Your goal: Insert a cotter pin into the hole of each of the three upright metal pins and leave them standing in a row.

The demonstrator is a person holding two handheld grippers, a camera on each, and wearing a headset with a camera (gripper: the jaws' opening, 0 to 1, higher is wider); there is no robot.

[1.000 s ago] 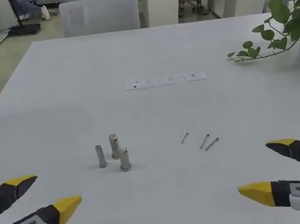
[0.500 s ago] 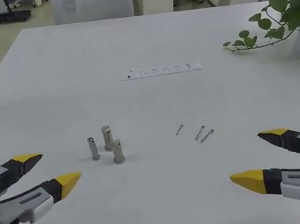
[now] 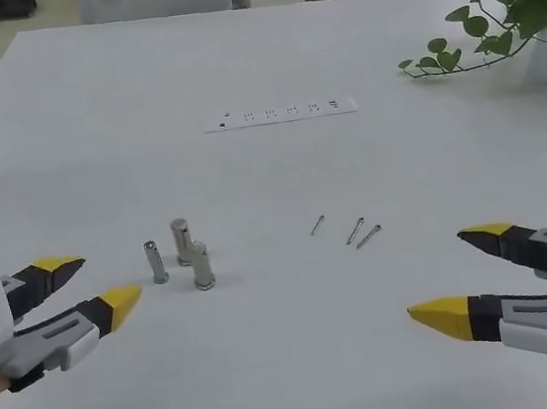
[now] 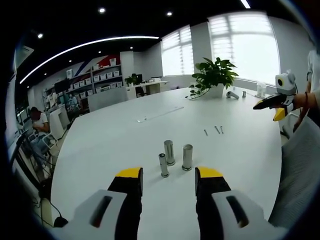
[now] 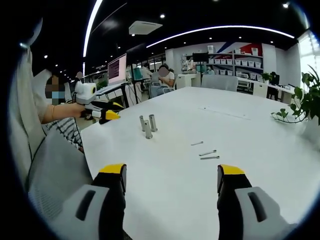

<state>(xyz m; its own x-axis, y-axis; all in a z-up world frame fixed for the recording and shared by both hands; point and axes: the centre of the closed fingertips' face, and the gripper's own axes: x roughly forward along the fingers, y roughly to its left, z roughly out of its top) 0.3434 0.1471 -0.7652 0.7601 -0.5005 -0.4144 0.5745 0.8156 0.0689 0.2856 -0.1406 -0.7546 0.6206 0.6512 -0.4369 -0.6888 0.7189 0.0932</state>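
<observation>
White tabletop (image 3: pixel 265 64) stretched ahead: three metal pins (image 3: pixel 181 252) stood clustered centre left, three cotter pins (image 3: pixel 348 232) lay centre right. Our left gripper (image 3: pixel 110 276) and right gripper (image 3: pixel 434 274) hovered, jaws spread, empty. We reckoned: pinch one cotter pin near its end, tip free.

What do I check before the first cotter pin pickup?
1. All three metal pins upright: ok.
2. Pins standing in a row: not ok, they form a tight cluster.
3. Three cotter pins lying loose on the table, to the right of the metal pins: ok.
4. Jaws of the left gripper open and empty: ok.
5. Jaws of the right gripper open and empty: ok.
6. Which way the pin holes face: cannot tell, too small.
</observation>
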